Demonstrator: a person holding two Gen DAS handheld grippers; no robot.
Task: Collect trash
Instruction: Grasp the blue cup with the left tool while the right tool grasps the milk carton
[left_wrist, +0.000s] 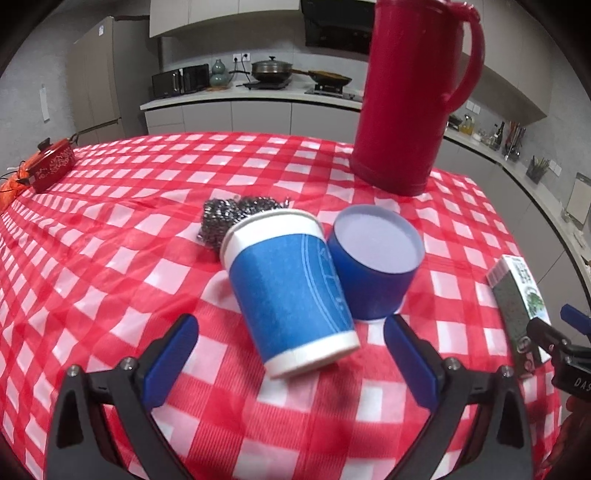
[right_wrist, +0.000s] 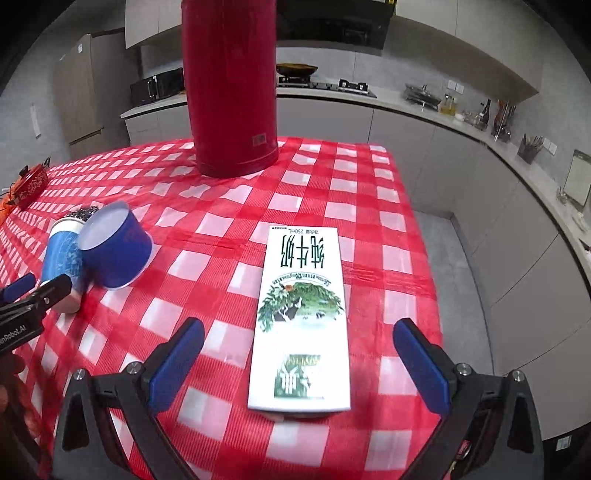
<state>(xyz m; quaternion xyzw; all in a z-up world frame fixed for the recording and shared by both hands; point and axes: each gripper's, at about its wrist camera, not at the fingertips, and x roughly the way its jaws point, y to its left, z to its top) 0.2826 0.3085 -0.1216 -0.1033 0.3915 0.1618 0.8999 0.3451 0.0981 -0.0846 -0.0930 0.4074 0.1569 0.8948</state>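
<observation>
A blue and white paper cup (left_wrist: 291, 291) lies tipped on the red checked tablecloth (left_wrist: 110, 229), its base toward my left gripper (left_wrist: 291, 354), which is open with the cup's base between its blue fingers. A second blue cup (left_wrist: 373, 262) lies beside it, its base facing the camera. A steel scouring ball (left_wrist: 229, 214) sits behind the cups. A white milk carton (right_wrist: 301, 317) lies flat between the open fingers of my right gripper (right_wrist: 299, 365). The carton (left_wrist: 517, 299) also shows at the right in the left wrist view. Both cups (right_wrist: 92, 254) show left in the right wrist view.
A tall red thermos jug (left_wrist: 406, 96) stands at the back of the table. A small red pot (left_wrist: 51, 166) sits at the far left edge. The table's right edge (right_wrist: 424, 236) drops to a grey floor. Kitchen counters run behind.
</observation>
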